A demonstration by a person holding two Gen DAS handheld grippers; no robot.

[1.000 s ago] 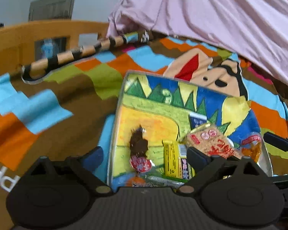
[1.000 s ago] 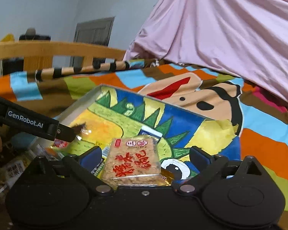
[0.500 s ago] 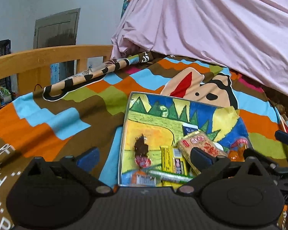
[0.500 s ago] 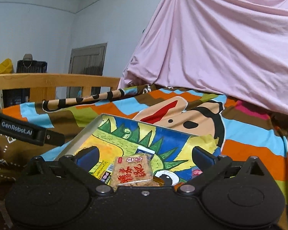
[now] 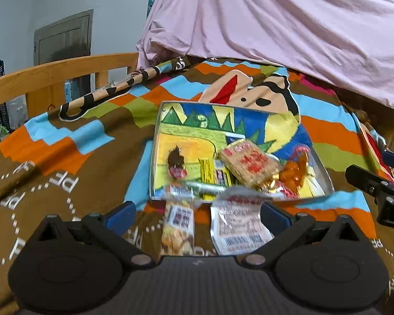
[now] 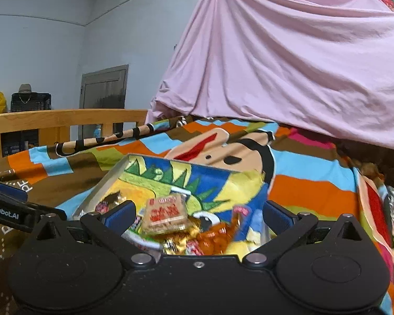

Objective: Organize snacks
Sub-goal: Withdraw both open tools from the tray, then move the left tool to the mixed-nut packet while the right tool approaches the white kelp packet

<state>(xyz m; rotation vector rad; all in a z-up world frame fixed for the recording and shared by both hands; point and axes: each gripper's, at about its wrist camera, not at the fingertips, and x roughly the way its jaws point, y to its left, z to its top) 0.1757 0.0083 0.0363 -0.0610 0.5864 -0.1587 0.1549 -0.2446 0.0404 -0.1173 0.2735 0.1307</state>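
Your left tongs (image 5: 197,216) stand wide and empty, having just finished opening, with two packets (image 5: 237,225) lying on the blanket (image 5: 65,162) between the fingers, just short of the box (image 5: 324,177). Your right tongs (image 6: 198,216) are wide too, holding nothing. Most snacks (image 5: 249,162) already sit piled in the box's near end. You seem between picks: next, close on one loose packet and lift it over the near rim. Beyond lies the pink sheet (image 5: 275,26).

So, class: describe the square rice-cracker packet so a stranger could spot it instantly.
Find the shallow box with the cartoon lining on the striped bedspread. Near its front lies the rice-cracker packet, the only flat tan square with red characters, resting on the other snacks.
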